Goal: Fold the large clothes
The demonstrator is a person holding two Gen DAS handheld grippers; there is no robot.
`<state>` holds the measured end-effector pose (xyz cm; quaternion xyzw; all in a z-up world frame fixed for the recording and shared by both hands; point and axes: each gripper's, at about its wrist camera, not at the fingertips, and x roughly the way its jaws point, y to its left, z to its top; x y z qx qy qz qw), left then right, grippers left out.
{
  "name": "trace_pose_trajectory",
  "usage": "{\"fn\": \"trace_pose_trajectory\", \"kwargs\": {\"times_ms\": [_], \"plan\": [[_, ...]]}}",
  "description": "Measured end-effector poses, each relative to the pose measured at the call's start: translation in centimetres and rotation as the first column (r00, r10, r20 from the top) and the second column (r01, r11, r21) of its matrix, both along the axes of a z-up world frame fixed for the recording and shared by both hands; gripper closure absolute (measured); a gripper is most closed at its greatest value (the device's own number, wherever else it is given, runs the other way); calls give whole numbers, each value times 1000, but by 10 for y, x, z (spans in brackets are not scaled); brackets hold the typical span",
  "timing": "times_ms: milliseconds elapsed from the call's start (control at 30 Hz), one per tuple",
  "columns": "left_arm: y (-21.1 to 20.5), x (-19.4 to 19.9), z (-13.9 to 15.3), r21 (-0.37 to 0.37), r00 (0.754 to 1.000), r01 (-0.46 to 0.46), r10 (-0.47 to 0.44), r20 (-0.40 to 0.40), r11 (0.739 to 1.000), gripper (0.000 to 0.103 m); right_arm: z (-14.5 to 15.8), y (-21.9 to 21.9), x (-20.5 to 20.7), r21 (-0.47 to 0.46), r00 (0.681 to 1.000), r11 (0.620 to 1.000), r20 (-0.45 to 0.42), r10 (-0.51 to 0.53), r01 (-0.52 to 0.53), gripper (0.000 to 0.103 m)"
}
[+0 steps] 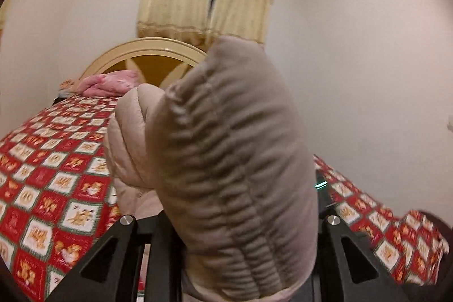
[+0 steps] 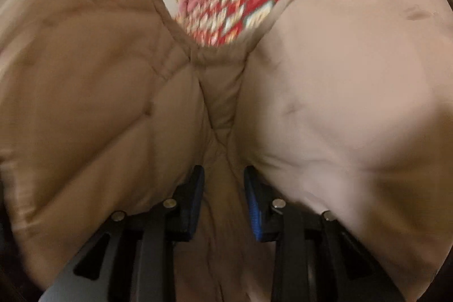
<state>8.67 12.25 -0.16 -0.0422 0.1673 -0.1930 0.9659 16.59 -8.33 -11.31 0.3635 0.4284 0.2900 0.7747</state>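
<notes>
Quilted beige padded jacket (image 2: pixel 339 104) hangs above the red patchwork-covered bed (image 1: pixel 56 174); my right gripper (image 2: pixel 223 188) pinches a fold, my left gripper (image 1: pixel 226 259) clamps its ribbed cuff (image 1: pixel 232 160)

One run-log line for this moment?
left gripper: shut on jacket | right gripper: shut on jacket | bed: below

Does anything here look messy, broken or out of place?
Nothing looks damaged or spilled. The beige padded jacket is bunched up rather than flat, pinched in the right gripper, with its ribbed cuff in the left gripper. A crumpled pink cloth lies by the headboard.
</notes>
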Motion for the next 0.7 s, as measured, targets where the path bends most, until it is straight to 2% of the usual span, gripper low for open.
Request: {"fn": "trace_pose_trajectory", "kwargs": {"times_ms": [133, 233, 300, 333, 400, 433, 533, 633, 700], "plan": [[-47, 5, -14, 135, 998, 66, -64, -16, 989, 76, 3, -69, -31, -25, 991, 992, 43, -123, 124, 67], [-81, 6, -34, 246, 993, 119, -117, -25, 962, 75, 1, -113, -51, -33, 976, 977, 67, -209, 212, 64], [-102, 2, -54, 341, 989, 149, -146, -33, 928, 75, 1, -139, -64, -31, 960, 962, 83, -268, 271, 52], [-114, 0, -64, 400, 986, 161, -161, -35, 902, 74, 1, -152, -71, -28, 950, 953, 94, -297, 300, 43], [-138, -11, -86, 524, 981, 167, -195, -2, 835, 73, 3, -171, -79, -21, 936, 940, 106, -336, 340, 37], [-145, -15, -92, 563, 978, 164, -209, 15, 810, 72, 5, -179, -81, -24, 928, 932, 108, -356, 361, 33], [-159, -21, -110, 626, 968, 168, -248, 42, 761, 69, 13, -200, -80, 22, 921, 928, 118, -371, 371, 27], [-161, -20, -121, 644, 960, 183, -275, 45, 743, 68, 27, -204, -67, 78, 927, 939, 151, -342, 334, 2], [-160, -20, -125, 653, 958, 183, -283, 51, 735, 68, 39, -193, -48, 54, 942, 958, 174, -287, 282, 0]]}}
